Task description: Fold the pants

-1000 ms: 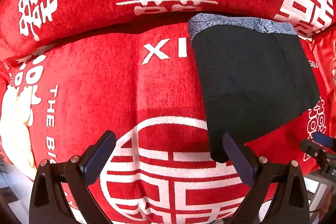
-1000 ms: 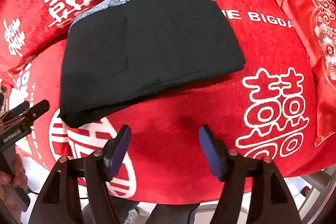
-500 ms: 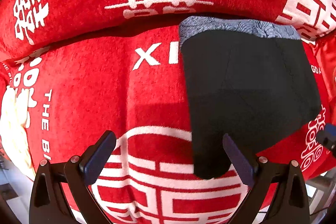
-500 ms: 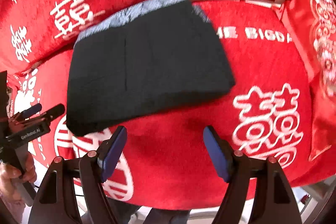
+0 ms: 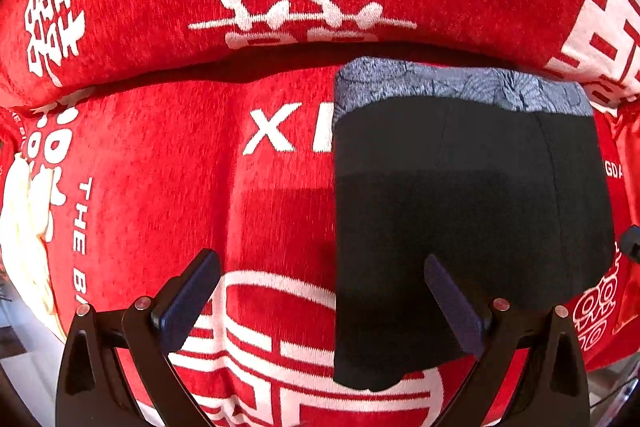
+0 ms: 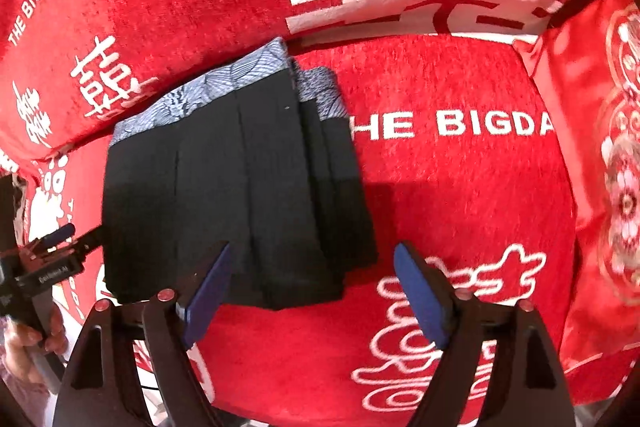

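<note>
the pants (image 5: 460,211) lie folded into a compact stack on the red sofa cover (image 5: 200,167), ahead of both wide-open, empty claws: left claw (image 5: 320,299), right claw (image 6: 312,283). folding looks essentially finished.

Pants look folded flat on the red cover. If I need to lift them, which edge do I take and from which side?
Probably the near hem edge of the pants, approached from the front with the open right tongs: the stacked layers end there and it sits closest.
</note>
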Tool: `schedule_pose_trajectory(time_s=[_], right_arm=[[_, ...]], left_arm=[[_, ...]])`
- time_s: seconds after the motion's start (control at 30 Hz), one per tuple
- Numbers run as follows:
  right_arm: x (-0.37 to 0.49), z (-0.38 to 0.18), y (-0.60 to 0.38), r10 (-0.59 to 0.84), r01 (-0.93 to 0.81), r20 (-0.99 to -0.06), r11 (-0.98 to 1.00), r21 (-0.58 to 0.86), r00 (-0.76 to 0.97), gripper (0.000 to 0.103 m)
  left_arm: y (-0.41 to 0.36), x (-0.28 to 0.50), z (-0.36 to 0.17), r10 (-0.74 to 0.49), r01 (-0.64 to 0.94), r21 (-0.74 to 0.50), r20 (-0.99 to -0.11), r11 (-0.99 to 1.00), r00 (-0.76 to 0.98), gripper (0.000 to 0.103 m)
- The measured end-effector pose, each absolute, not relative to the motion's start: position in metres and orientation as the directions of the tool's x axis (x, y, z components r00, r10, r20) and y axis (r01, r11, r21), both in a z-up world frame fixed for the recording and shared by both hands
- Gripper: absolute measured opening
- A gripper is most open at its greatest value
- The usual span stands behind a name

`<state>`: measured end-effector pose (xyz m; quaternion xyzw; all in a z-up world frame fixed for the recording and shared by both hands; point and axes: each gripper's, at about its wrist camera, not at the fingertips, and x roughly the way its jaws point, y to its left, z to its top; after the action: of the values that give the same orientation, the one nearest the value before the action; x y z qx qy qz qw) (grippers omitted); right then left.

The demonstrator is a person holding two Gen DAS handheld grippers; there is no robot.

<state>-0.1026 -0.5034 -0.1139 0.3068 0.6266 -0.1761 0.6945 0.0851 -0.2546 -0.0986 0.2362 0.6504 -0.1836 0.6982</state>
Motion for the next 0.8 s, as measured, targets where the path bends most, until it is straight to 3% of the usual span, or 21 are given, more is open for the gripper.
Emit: schedule_pose_trajectory(time_s=[0.23, 0.53, 0.8], right_arm=[[-0.108, -0.134, -0.518, 0.189, 0.597, -0.971, 0.766, 0.238, 0.144, 0.087], [-0.118, -0.161, -0.549, 0.399, 0.594, -0.876, 0.648, 0.478, 0.27, 0.087], [-0.111, -0.195, -0.563, 0.563, 0.557, -0.759, 0.534, 0.636, 0.326, 0.087]], left_arm=[[-0.261, 0.098, -0.11, -0.016, 0.543, 0.009, -0.999, 0.84, 0.043, 0.102], [-0.264, 0.112, -0.119, -0.228, 0.531, -0.252, -0.967, 0.809, -0.112, 0.102], [-0.274, 0.109, -0.143, -0.238, 0.589, -0.305, -0.952, 0.749, -0.19, 0.102]])
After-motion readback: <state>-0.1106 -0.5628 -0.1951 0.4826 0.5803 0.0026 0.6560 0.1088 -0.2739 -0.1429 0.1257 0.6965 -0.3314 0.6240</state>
